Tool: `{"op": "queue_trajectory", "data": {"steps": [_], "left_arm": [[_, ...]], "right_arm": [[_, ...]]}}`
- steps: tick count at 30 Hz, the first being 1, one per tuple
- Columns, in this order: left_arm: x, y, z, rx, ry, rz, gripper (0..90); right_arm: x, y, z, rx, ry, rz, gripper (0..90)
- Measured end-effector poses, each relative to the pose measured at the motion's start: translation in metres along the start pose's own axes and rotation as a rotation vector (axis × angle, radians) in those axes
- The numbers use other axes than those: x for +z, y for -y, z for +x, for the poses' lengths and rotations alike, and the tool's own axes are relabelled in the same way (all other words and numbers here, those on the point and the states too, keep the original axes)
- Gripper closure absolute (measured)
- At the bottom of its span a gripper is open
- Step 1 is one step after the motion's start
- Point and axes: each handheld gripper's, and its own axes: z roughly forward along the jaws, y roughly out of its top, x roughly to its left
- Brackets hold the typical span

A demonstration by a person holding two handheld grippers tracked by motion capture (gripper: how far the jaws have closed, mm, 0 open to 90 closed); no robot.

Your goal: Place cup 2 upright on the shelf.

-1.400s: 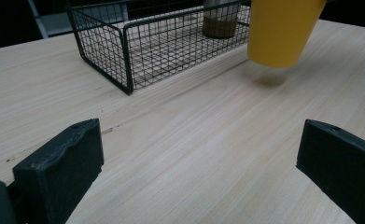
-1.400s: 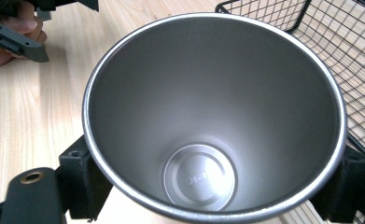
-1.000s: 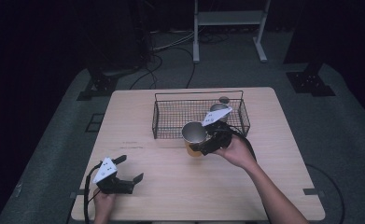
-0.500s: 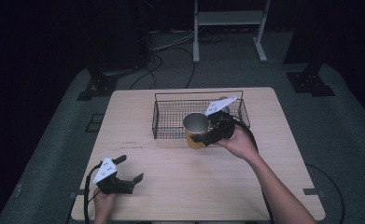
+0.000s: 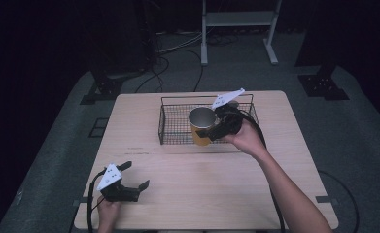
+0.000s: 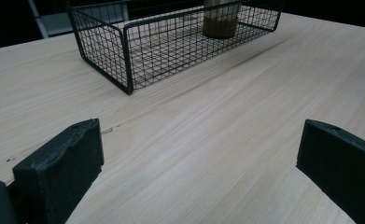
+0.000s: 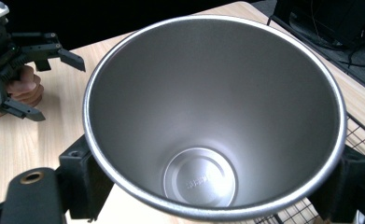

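Observation:
A metal cup with a yellow outside and a bare steel inside hangs over the black wire basket, just past its front wall. My right gripper is shut on the cup. In the right gripper view the cup's empty inside faces the camera, with a black jaw pressed on each side of it. My left gripper rests open near the table's front left corner. Its jaws stand wide apart over bare wood in the left gripper view. There the cup's base shows low inside the basket.
The basket stands at the back middle of the wooden table. A small grey round thing sits in its far right corner. A white metal stand and cables lie on the floor beyond the table.
My right gripper has carried the cup from in front of the basket up and back over its front wall. The left gripper has stayed put.

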Motion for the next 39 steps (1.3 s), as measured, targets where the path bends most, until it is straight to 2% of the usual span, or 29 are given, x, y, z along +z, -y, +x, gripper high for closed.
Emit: {"op": "queue_trajectory", "data": {"steps": [16,29,34,39], "left_arm": [[0.0,0.0,0.0,0.002,0.001,0.002,0.0],[0.0,0.0,0.0,0.003,0.002,0.002,0.0],[0.0,0.0,0.0,-0.002,0.001,-0.002,0.0],[-0.001,0.0,0.001,0.001,0.002,0.004,0.0]], "right_arm": [[0.009,-0.02,-0.016,0.001,0.032,0.004,15.1],[0.017,-0.034,-0.034,0.027,0.058,-0.008,15.1],[0.023,-0.037,-0.041,0.029,0.085,0.006,15.0],[0.03,-0.033,-0.052,0.053,0.097,0.004,15.1]]}}
